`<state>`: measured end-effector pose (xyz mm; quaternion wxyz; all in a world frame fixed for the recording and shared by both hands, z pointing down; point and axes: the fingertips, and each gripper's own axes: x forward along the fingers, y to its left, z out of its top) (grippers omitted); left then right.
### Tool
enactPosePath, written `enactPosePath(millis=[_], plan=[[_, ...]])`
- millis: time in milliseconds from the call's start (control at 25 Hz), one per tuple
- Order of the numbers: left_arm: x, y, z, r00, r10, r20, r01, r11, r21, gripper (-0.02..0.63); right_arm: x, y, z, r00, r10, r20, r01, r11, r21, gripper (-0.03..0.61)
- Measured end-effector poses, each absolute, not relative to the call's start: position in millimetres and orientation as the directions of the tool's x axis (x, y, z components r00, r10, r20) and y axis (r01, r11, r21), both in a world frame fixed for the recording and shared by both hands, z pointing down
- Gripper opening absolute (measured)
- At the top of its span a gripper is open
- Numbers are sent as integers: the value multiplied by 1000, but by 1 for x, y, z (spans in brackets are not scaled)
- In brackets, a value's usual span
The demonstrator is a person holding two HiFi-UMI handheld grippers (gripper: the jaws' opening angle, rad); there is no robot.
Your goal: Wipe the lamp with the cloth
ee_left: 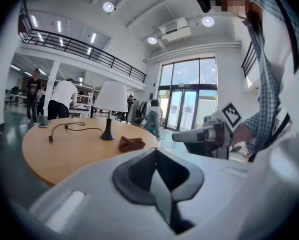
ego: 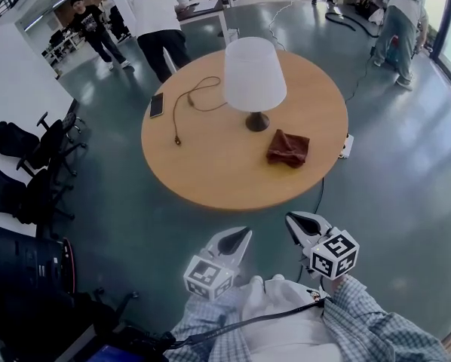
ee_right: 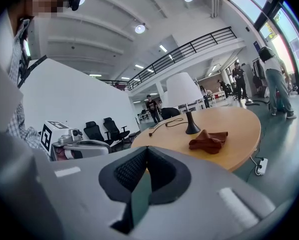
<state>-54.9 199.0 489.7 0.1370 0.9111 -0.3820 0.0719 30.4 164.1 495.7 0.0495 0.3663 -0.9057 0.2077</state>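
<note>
1. Rust-brown cloth [ego: 288, 148] lies crumpled at centre right of the frame, just beside the lamp [ego: 254, 78] base on the round counter [ego: 210, 164].
2. Left gripper [ego: 243, 234] and right gripper [ego: 292, 219] sit at lower centre, jaws closed on nothing, well short of the counter.
3. Risk: the lamp looks top-heavy, so a hard wipe could tip it, and its cable [ego: 191, 100] might snag.
4. Bare wood at the near edge gives open room to approach.

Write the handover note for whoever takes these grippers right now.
Left gripper: shut, empty, held short of the round table.
Right gripper: same, beside it.
Lamp: upright, mid-table.
Cloth: crumpled on the table by the lamp base, untouched.
Done: nothing yet.
Left to do: pick up the cloth, wipe the lamp.
</note>
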Motion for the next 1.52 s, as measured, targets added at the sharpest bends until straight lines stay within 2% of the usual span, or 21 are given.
enactPosePath(millis=[840, 1520], plan=[[-28, 191, 493, 669, -705, 237, -742, -651, 159, 3, 81, 157, 492, -704, -678, 210, -704, 629, -330, 3], [-56, 78, 504, 672, -708, 215, -740, -634, 224, 3, 75, 58, 500, -672, -695, 257, -737, 596, -318, 3]])
